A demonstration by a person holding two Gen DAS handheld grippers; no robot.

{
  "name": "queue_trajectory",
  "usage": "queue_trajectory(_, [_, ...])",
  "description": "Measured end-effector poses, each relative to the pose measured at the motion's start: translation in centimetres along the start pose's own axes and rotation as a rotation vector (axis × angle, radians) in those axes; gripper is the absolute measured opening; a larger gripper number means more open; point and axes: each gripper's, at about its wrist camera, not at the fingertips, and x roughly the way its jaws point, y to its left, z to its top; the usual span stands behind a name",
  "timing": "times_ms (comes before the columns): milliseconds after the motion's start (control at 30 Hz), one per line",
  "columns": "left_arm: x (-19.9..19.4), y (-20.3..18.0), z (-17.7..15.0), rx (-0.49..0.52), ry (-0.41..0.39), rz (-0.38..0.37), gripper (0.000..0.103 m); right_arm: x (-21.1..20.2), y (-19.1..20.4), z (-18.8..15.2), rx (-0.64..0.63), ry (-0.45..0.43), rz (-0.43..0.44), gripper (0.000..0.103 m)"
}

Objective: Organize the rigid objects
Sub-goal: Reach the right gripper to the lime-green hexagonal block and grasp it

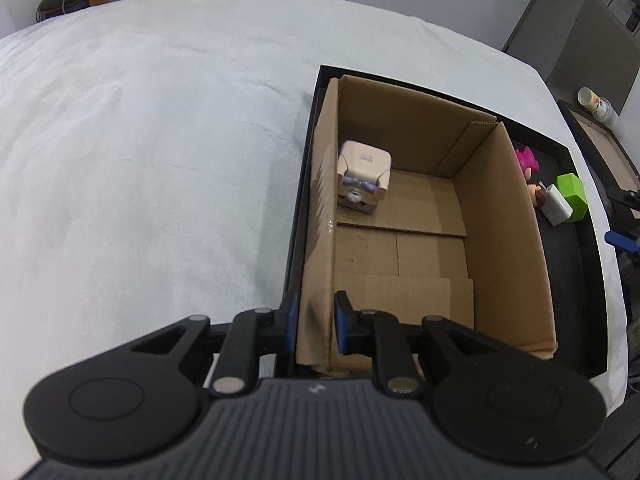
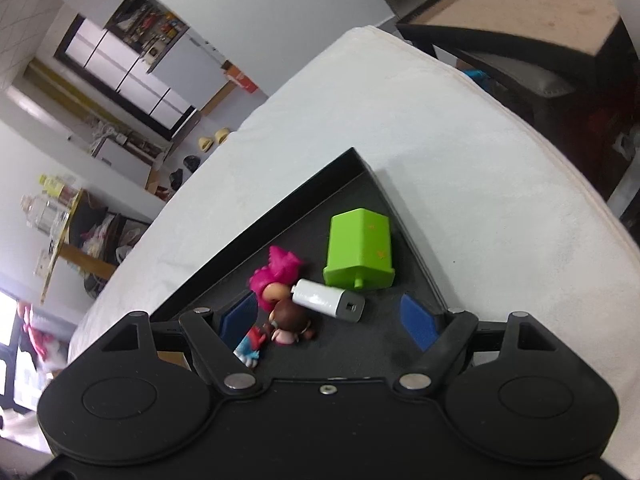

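Left gripper (image 1: 315, 326) is clamped on the near left wall of the cardboard box (image 1: 504, 240), blue pads either side of the wall. Box sits open-topped in the black tray (image 1: 576, 264) on the white cloth-covered table (image 1: 140, 160). Inside the box, a small cube-shaped figure box (image 1: 362, 178) stands against the left wall toward the far end. Beyond the box's right wall, in the tray: pink-haired doll (image 1: 527, 162), white charger (image 1: 559, 204), green block (image 1: 573, 192). Right gripper (image 2: 328, 320) is spread wide, holding nothing, hovering over the tray corner (image 2: 352, 160). Between its blue pads: brown-haired doll (image 2: 292, 320) lying down, touching the pink-haired doll (image 2: 276, 272) and the white charger (image 2: 328, 300). Green block (image 2: 360, 250) lies just past the charger, near the tray corner. A small blue-and-red figure (image 2: 250, 344) lies by the left pad.
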Motion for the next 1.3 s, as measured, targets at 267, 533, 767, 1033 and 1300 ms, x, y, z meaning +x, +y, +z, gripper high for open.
queue_trajectory(267, [0.4,0.4,0.3,-0.008,-0.030,-0.014,0.018,2.8,-1.1,0.7,0.070,0.026,0.010,0.078])
queue_trajectory(533, [0.6,0.3,0.3,-0.006,-0.044,-0.025,0.018,4.6,-1.6,0.5,0.062,0.039,0.008,0.079])
queue_trajectory(767, [0.9,0.4,0.4,-0.004,-0.039,-0.031,0.017,5.5,-1.6,0.8,0.095,0.018,0.025,0.079])
queue_trajectory(1033, [1.1,0.4,0.5,-0.005,-0.031,-0.036,0.017,5.1,-1.8,0.8,0.093,-0.005,-0.017,0.052])
queue_trajectory(1300, [1.2,0.3,0.7,-0.007,-0.028,-0.025,0.016,3.0,-0.5,0.1,0.038,0.005,0.000,0.052])
